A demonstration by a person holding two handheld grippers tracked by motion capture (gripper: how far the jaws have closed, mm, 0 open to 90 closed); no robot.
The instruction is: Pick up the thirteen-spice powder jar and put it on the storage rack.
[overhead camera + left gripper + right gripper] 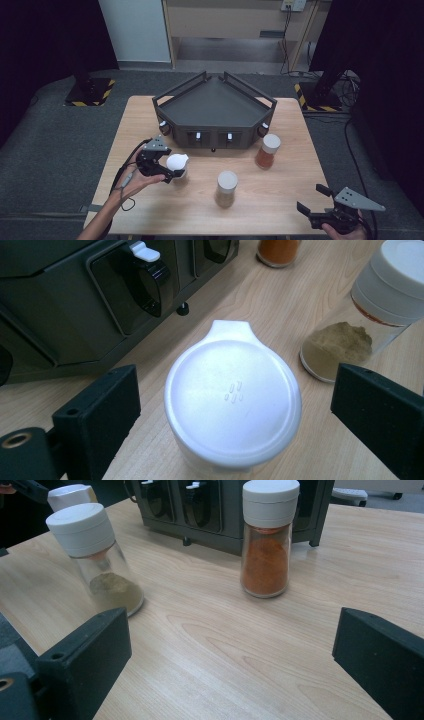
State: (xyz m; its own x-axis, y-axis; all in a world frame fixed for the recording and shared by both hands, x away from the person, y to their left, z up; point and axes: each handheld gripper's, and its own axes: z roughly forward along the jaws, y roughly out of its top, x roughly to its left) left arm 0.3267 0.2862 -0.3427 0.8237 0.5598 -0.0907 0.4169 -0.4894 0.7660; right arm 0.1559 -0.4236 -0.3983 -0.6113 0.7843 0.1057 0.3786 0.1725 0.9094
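Above the white-lidded jar (232, 400), the left hand-held gripper (169, 167) hovers tilted down, jaws spread.

A rack (215, 107) sits at the back of the tabletop (280, 200), with three jars before it. One jar (177, 167) stands at left between the left hand-held gripper's (172, 170) jaws, another (226, 189) nearer the front centre, a third (267, 151) at right just before the rack. The right hand-held gripper (312, 199) hangs over the front right corner, well apart from the jars.
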